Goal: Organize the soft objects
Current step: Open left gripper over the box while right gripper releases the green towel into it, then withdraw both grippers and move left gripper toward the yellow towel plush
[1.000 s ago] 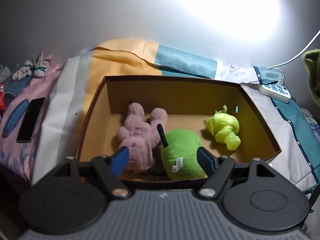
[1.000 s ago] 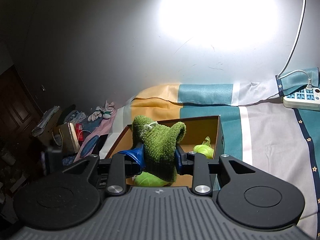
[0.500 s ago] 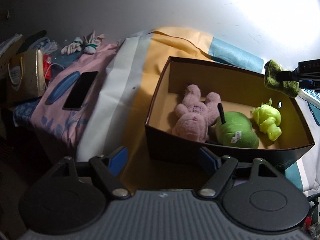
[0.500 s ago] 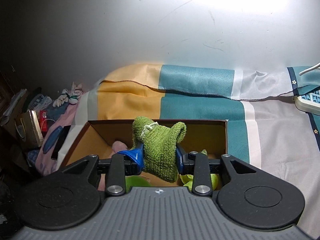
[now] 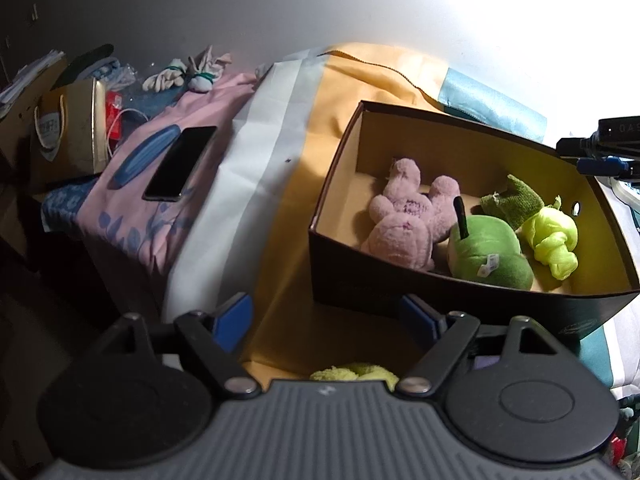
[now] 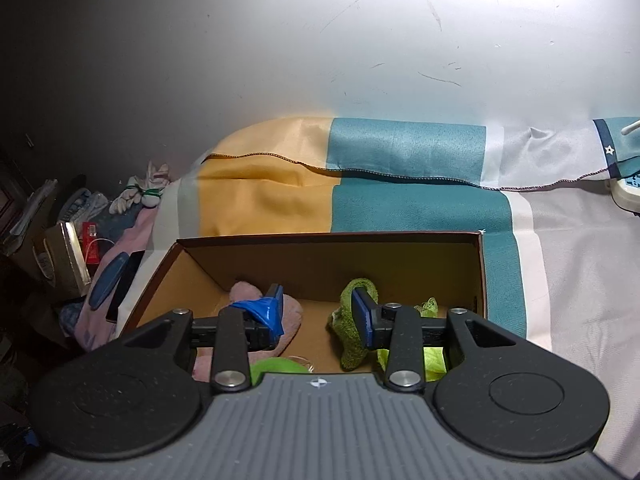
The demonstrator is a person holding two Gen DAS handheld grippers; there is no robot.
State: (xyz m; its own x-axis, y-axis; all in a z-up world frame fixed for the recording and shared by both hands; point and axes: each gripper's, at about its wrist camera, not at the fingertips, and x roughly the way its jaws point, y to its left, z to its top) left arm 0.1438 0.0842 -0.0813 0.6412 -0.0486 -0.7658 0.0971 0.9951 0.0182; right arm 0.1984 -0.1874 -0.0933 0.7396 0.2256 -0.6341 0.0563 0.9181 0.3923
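A dark cardboard box (image 5: pixel 460 292) stands on the bed and holds a pink plush (image 5: pixel 404 216), a green plush (image 5: pixel 488 252), a neon yellow knotted cloth (image 5: pixel 554 238) and a dark green knitted sock (image 5: pixel 514 202). My right gripper (image 6: pixel 318 314) is open over the box (image 6: pixel 328 240), with the green sock (image 6: pixel 352 332) lying loose by its right finger. My left gripper (image 5: pixel 328 320) is open and empty in front of the box's near left corner. A yellow-green fluffy item (image 5: pixel 354 372) lies just under it.
A phone (image 5: pixel 180 162) lies on the pink sheet left of the box. A paper bag (image 5: pixel 68 132), white gloves (image 5: pixel 188 72) and clutter sit at the far left. A power strip (image 6: pixel 626 194) lies at the right edge. The wall (image 6: pixel 320 40) is behind.
My right gripper has opened and let the green sock drop into the box. My left gripper has pulled back and to the left, away from the box.
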